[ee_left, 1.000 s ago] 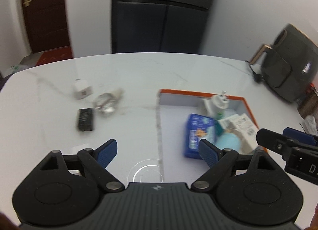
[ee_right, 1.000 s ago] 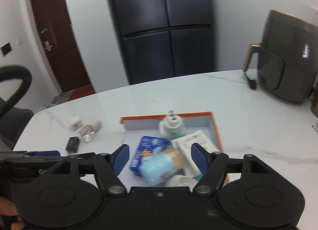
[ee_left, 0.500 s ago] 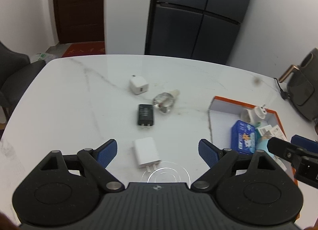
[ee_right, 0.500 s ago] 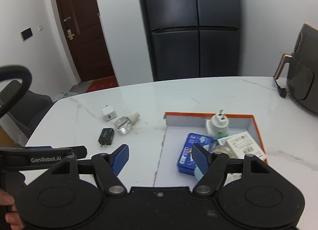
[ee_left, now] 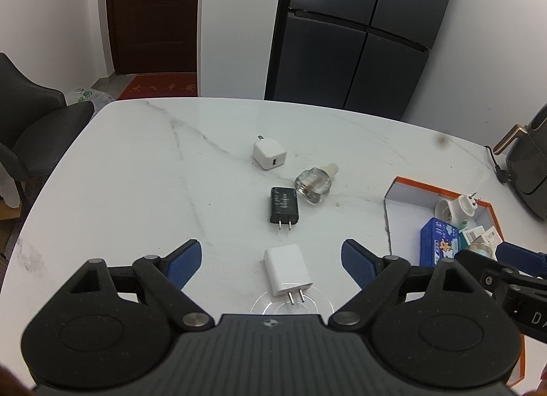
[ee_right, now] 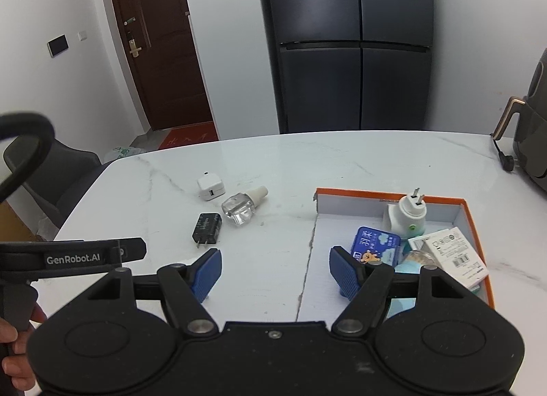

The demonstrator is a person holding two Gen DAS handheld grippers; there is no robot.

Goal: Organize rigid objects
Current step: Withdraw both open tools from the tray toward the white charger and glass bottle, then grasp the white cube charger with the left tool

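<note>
My left gripper is open and empty, just above a white flat charger lying between its fingers on the marble table. Farther off lie a black charger, a clear glass bottle and a white cube charger. My right gripper is open and empty at the left edge of the orange-rimmed box, which holds a blue packet, a white plug adapter and a white carton.
A dark air fryer with its cord stands at the table's far right. A dark chair sits off the table's left end. A black fridge and a brown door are behind.
My left gripper has swung left, from over the box to over the loose chargers. My right gripper has pulled back and up from the box; both stayed open.
</note>
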